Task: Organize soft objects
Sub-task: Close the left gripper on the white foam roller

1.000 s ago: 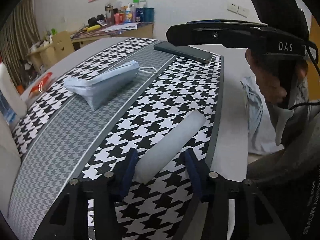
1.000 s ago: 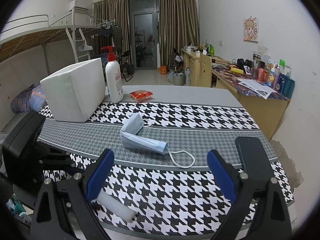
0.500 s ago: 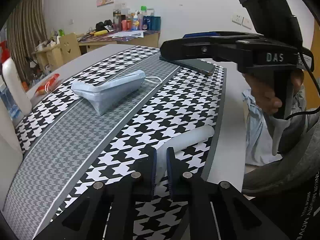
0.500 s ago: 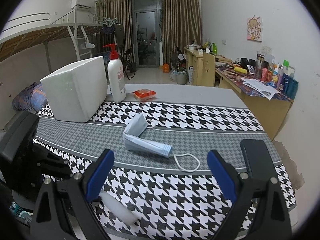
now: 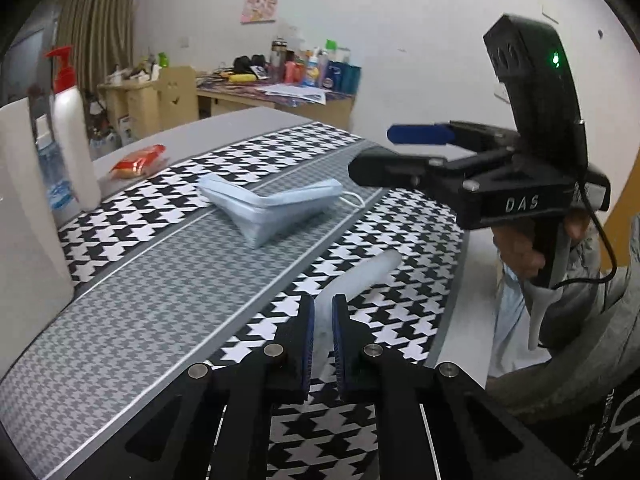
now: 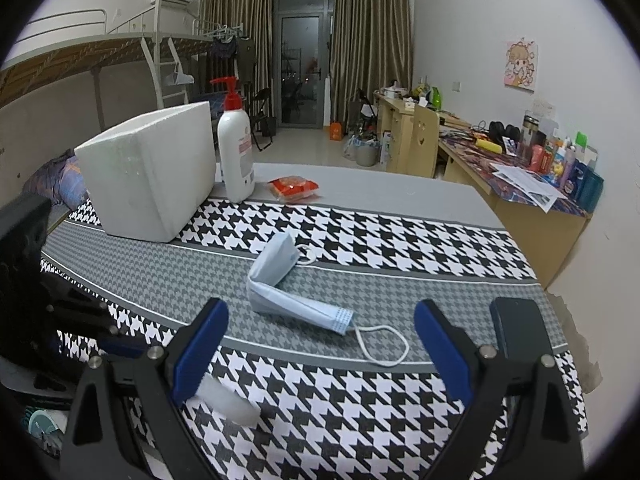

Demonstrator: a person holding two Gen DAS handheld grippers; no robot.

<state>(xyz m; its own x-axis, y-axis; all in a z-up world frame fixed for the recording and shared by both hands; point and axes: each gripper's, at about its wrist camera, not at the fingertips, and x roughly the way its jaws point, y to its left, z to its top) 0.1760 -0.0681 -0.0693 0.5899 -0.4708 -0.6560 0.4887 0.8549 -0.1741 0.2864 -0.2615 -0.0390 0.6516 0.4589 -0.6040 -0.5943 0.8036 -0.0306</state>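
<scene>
One face mask (image 6: 280,288), one foam roll (image 5: 360,276), one foam box (image 6: 148,176), one pump bottle (image 6: 236,156), one phone (image 6: 516,332), one red packet (image 6: 294,188).

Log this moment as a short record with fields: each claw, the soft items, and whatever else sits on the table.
left claw: shut on the white foam roll, gripping its near end
right claw: open, above the cloth, holding nothing
face mask: blue, folded, on the grey band of the tablecloth, ear loop trailing
foam box: white, at the table's far left
pump bottle: white with red pump, upright beside the box
red packet: beyond the cloth
phone: dark, flat, at the right edge
</scene>
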